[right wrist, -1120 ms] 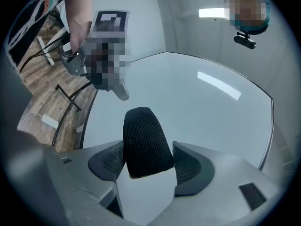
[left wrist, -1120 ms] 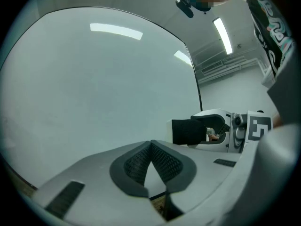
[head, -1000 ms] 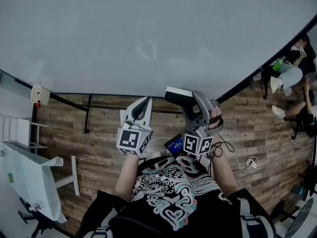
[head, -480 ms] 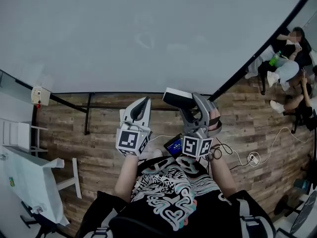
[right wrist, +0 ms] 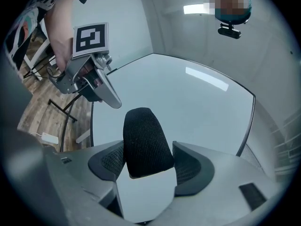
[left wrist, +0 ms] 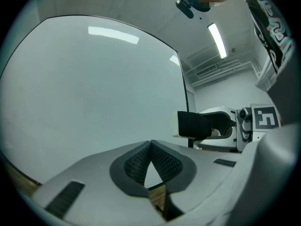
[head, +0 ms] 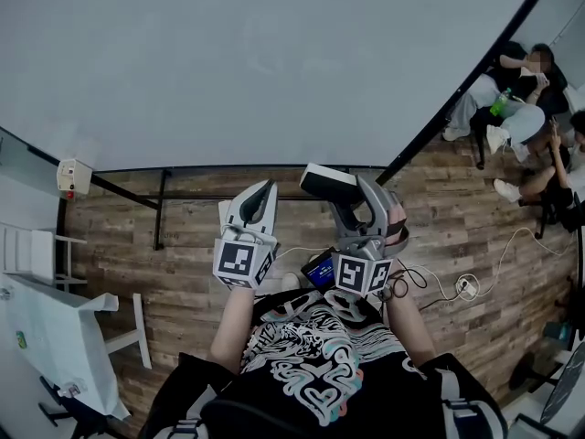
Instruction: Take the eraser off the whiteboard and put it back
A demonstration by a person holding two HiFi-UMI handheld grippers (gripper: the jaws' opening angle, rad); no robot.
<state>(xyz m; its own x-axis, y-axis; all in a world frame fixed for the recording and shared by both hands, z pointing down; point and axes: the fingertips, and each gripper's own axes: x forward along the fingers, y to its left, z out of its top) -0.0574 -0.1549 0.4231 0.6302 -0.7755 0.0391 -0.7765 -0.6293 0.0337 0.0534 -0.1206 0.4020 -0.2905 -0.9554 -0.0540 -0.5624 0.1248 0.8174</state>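
The whiteboard [head: 274, 62] fills the upper part of the head view. My right gripper [head: 340, 190] is shut on the eraser [head: 327, 182], a white block with a black felt face, and holds it just off the board near its lower edge. In the right gripper view the eraser [right wrist: 146, 142] stands between the pads with its felt toward the whiteboard [right wrist: 197, 107]. My left gripper [head: 269, 188] is beside it on the left, shut and empty; its pads meet [left wrist: 150, 145]. The eraser [left wrist: 193, 125] also shows in the left gripper view.
A white table [head: 46, 327] and a chair stand at the lower left. A small wall box [head: 73, 176] is at the left. The board's stand bar [head: 163, 210] rises from the wooden floor. A cable and power strip [head: 466, 286] lie at the right, near seated people [head: 521, 99].
Both grippers sit slightly further from the board's lower edge than before, and the view has swung a little. The eraser stays in the right gripper.
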